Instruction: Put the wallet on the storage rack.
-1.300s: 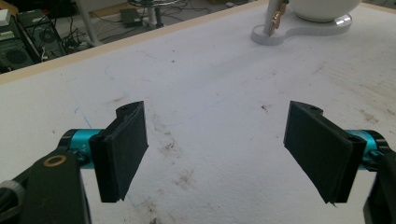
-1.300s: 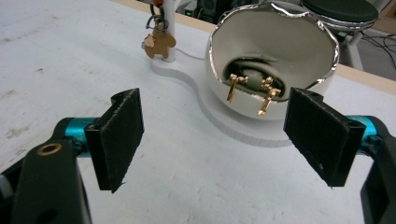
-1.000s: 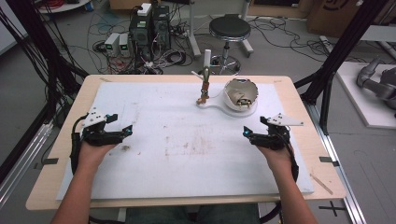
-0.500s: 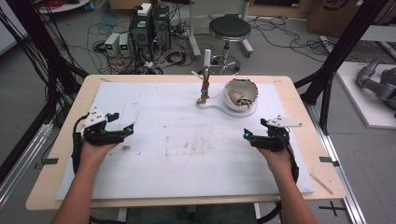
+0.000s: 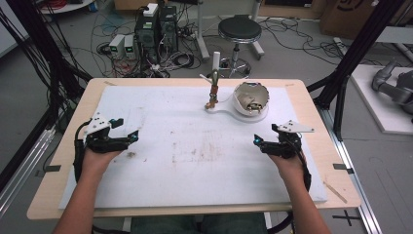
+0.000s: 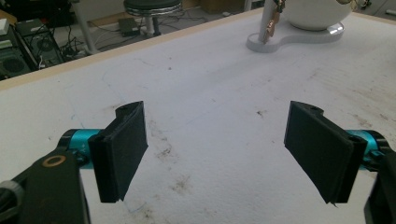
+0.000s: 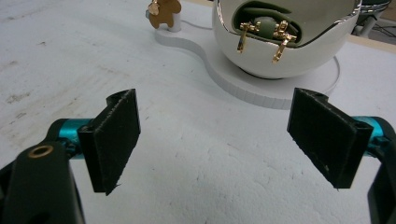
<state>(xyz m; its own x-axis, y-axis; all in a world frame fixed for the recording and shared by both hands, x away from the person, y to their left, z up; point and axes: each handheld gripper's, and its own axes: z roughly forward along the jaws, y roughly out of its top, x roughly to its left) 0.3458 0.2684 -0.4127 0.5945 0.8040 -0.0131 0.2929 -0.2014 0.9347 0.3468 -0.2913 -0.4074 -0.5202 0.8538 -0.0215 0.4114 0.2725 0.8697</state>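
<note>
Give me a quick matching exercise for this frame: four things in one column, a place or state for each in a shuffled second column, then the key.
Things
1. left gripper
2. right gripper
3. white bowl
4. black stool

Places or states
A. on the floor beyond the table's far edge
B. open, over the mat's left part
C. on the white base at the far side of the table, gold clips on its rim
D. open, over the mat's right part

Pairs: 1-B, 2-D, 3-C, 4-A
</note>
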